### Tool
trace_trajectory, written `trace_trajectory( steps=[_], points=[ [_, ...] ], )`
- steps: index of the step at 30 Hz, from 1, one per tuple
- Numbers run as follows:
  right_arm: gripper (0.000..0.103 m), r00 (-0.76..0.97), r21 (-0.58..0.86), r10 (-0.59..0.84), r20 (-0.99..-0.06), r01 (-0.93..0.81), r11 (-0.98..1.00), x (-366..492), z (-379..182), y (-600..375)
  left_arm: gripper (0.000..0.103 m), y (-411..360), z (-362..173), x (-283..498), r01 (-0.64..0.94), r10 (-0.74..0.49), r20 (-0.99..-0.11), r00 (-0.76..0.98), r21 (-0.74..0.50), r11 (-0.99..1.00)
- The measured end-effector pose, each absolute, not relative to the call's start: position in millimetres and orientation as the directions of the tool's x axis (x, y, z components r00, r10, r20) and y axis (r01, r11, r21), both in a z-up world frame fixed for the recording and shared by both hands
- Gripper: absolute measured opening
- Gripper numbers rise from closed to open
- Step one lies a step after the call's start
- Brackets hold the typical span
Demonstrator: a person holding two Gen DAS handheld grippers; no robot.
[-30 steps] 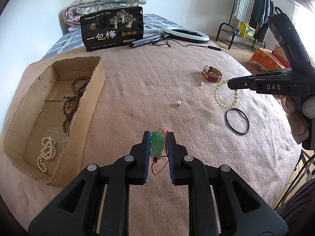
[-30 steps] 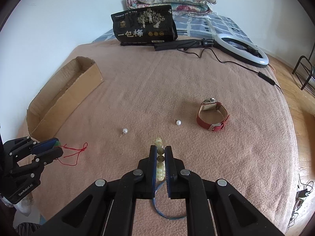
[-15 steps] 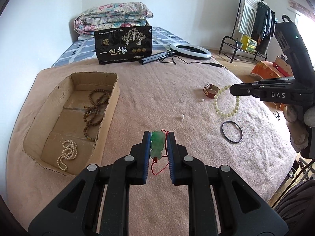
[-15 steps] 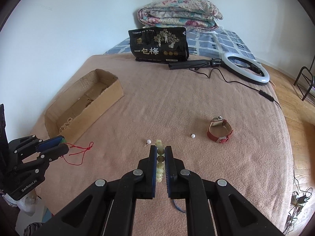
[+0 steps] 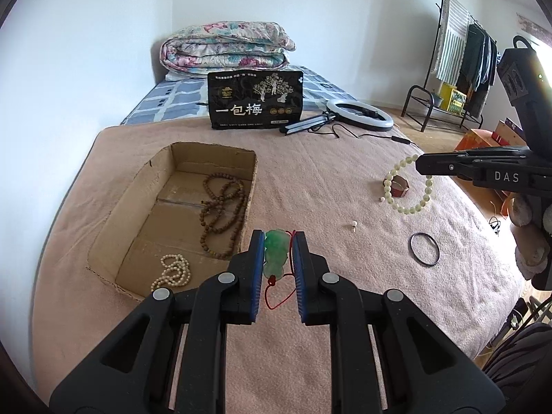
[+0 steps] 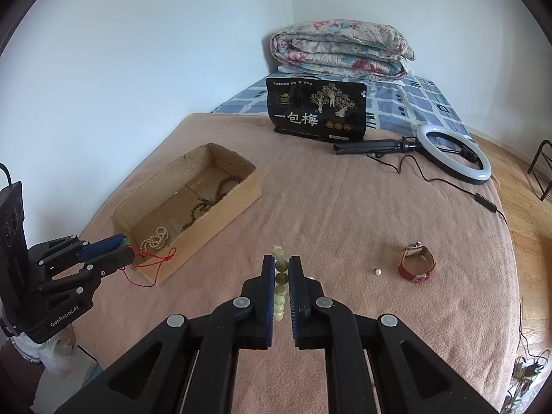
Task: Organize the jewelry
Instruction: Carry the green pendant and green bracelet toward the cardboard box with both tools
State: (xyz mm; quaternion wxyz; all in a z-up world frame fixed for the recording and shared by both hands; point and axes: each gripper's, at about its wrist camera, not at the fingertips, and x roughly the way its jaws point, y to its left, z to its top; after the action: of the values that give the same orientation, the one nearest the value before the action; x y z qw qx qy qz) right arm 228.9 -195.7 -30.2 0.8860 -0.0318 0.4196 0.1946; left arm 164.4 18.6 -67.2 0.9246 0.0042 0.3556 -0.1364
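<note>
In the left wrist view, a green jade pendant [image 5: 275, 252] on a red cord is being clamped between the blue pads of the left gripper [image 5: 278, 258], just right of the cardboard box [image 5: 131, 220]; a black bangle [image 5: 424, 249] is lying well right of that box. In the right wrist view, a pale bead bracelet [image 6: 280, 277] is being pinched by the narrowly closed right gripper [image 6: 282, 269] above the pink blanket [image 6: 345, 207], right of the cardboard box, with a red-strapped watch [image 6: 415, 264] lying farther right.
</note>
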Motion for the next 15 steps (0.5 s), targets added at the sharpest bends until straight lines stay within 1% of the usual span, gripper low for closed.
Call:
trace_trajectory(
  steps=[15],
  points=[
    [0.005, 0.554, 0.132, 0.391, -0.735, -0.449, 0.884, 250.6, -20.9, -133.7, 0.015, 83.1, -58.6, 180.2, 0.143, -0.165, -0.639, 0.751, -0.086, 0.986]
  ],
)
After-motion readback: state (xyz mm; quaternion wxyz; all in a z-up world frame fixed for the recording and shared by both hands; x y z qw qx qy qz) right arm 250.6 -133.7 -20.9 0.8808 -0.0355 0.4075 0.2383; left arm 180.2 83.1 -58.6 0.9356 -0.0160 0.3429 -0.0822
